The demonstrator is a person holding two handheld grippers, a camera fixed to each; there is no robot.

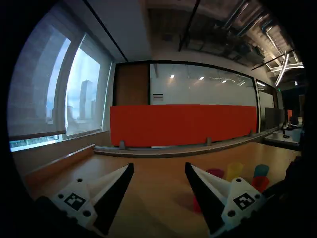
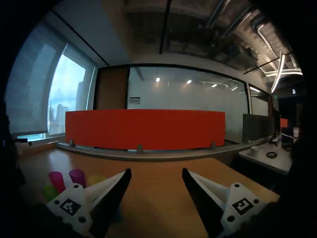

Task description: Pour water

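Left tongs [image 1: 158,164] spread, right tongs [image 2: 156,170] spread — coloured cups [image 1: 233,170] on table [image 1: 162,206]

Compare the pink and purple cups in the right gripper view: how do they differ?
The pink cup is bright pink; the purple cup is dark purple. The pink cup stands left of the purple cup. A finger of the right gripper hides the purple cup's base; more of the pink cup shows. Both stand upright on the table.

In the left gripper view, bare desk [image 1: 158,186] is stretching open straight ahead, while coloured cups [image 1: 234,170] are crowding the right side. In the right gripper view, coloured cups [image 2: 78,177] are standing at the left, with the middle and right lying free. An orange partition [image 1: 182,125] is walling off the far edge.
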